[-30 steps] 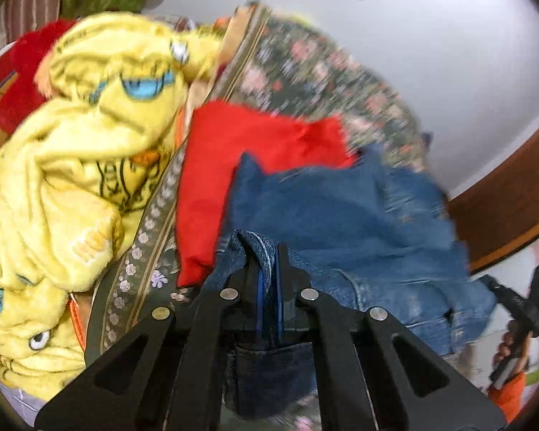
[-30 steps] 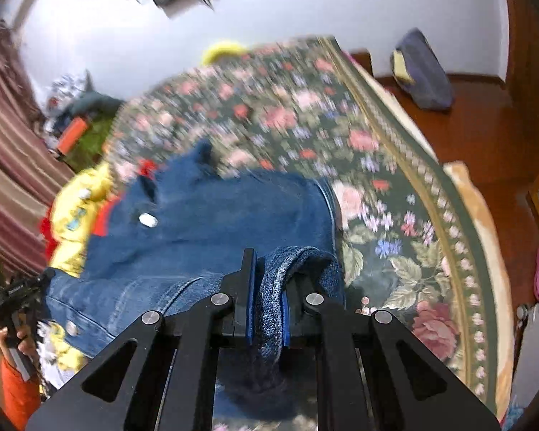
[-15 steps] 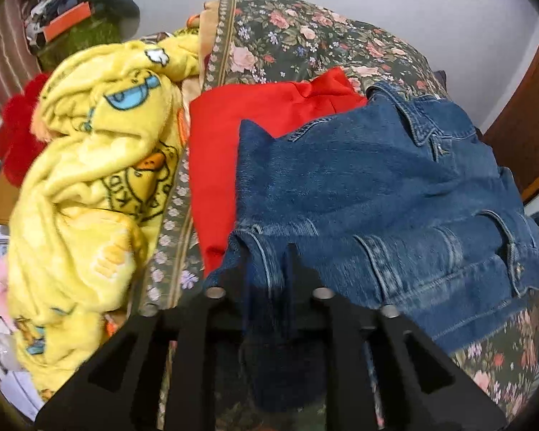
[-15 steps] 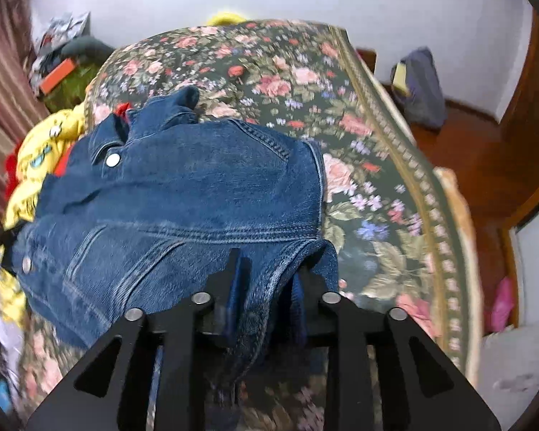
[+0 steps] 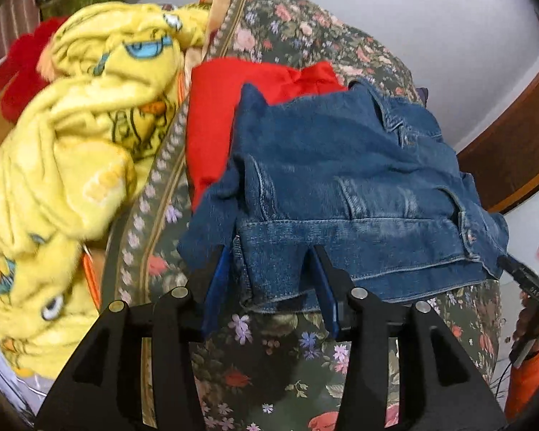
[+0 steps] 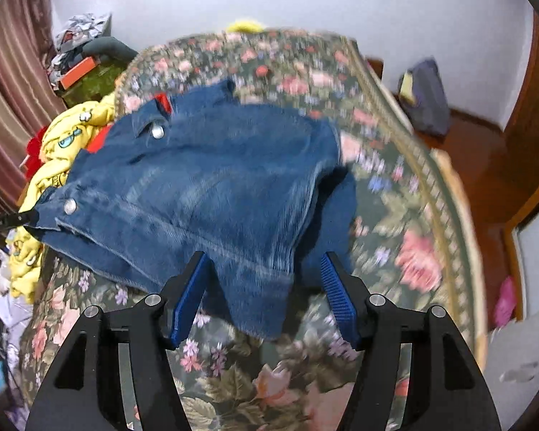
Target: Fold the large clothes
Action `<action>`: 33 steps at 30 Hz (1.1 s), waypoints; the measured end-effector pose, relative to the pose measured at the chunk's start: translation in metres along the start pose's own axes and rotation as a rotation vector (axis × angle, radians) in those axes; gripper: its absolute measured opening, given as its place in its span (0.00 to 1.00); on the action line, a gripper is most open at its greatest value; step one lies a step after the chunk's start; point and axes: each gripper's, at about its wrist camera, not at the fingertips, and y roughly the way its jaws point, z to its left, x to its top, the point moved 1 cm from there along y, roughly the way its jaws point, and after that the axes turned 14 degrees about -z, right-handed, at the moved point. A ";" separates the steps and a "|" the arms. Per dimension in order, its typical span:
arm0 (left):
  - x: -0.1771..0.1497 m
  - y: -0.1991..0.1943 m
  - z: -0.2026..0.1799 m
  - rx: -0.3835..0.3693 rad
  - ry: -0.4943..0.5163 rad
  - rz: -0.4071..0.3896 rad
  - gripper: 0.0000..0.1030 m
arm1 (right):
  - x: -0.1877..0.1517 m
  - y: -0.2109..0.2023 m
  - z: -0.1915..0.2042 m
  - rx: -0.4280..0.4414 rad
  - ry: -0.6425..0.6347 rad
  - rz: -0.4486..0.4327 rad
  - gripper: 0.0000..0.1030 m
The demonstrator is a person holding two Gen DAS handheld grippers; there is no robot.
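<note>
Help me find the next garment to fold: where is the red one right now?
In the left wrist view the red garment lies on the floral bedspread, left of centre, between the yellow cartoon blanket and the denim jacket, which overlaps its right edge.

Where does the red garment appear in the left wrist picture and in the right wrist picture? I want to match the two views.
Left wrist view: the red garment lies upper centre, between the yellow blanket and the denim jacket, partly under the jacket.
Right wrist view: only small red patches show at the jacket's collar, upper left.
Shared landmark: the denim jacket on the floral bedspread.
</note>
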 end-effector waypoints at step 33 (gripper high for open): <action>0.107 0.073 0.000 -0.021 -0.147 -0.108 0.12 | 0.112 0.072 -0.019 0.056 0.112 -0.124 0.11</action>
